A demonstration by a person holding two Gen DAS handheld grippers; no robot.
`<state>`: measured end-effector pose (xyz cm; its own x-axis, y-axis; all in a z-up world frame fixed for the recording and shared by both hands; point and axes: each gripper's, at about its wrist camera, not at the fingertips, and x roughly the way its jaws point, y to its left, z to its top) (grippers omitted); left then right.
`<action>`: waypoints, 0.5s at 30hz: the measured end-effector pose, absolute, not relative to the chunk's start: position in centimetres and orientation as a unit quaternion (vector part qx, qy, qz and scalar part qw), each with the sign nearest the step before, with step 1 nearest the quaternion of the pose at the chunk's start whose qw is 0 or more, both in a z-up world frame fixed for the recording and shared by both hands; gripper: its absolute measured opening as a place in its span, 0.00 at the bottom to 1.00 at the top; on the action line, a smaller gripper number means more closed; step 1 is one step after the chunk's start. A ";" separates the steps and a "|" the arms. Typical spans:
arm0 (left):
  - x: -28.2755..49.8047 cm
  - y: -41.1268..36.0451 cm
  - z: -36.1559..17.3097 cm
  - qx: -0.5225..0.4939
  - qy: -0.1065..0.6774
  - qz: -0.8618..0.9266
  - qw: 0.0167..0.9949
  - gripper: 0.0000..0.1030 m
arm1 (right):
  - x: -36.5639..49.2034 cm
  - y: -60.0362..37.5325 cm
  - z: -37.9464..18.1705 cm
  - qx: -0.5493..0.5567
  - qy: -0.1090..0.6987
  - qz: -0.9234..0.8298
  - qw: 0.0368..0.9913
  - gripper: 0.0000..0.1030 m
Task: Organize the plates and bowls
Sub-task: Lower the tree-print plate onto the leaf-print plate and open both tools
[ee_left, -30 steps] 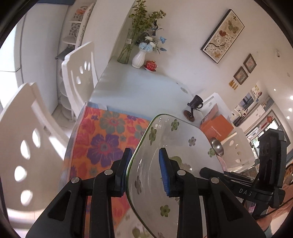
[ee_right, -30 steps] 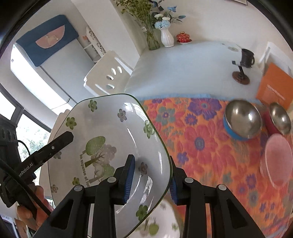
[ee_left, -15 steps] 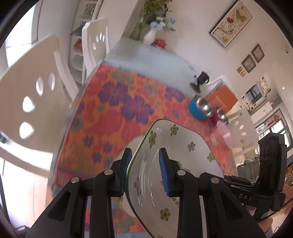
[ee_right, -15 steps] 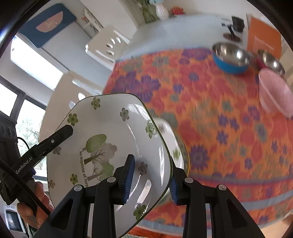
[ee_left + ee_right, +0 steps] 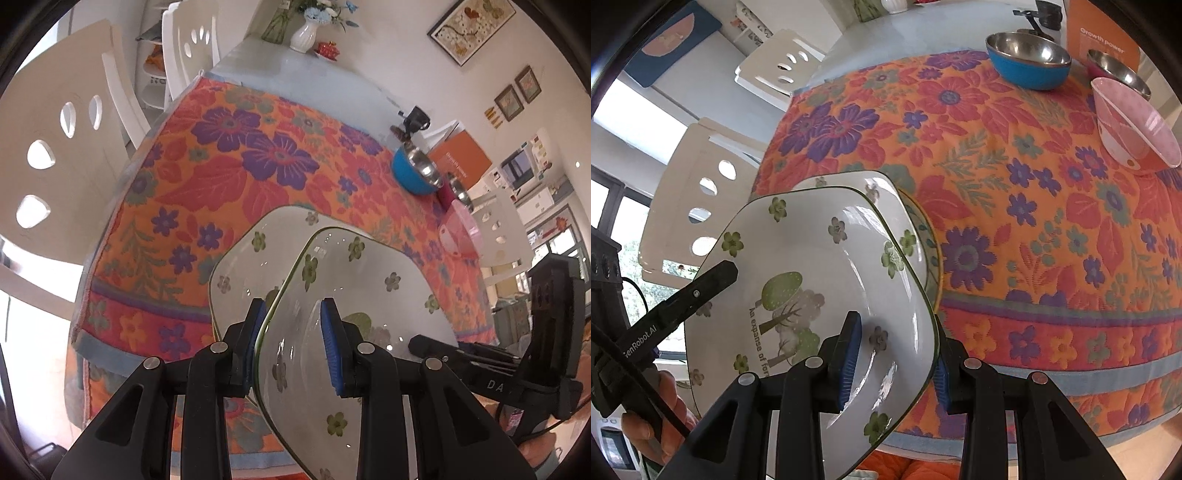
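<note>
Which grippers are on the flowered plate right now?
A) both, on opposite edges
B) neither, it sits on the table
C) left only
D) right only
A: the left gripper pinches one rim of the flowered plate, and the right gripper clamps the opposite rim, holding it above a second plate on the tablecloth.
</note>
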<state>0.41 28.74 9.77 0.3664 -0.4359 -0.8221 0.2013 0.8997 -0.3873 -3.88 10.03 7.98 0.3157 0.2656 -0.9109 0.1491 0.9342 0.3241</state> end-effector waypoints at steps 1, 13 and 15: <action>0.5 28.6 9.4 -0.107 0.532 -0.193 0.817 0.25 | -3.8 10.1 7.7 0.176 0.585 0.034 0.791 0.33; 3.2 28.6 6.4 -0.094 0.565 -0.195 0.796 0.25 | -2.3 11.0 5.6 0.140 0.597 0.008 0.790 0.33; 3.5 28.5 6.4 -0.080 0.565 -0.194 0.798 0.25 | -2.1 11.2 5.5 0.131 0.597 0.005 0.792 0.33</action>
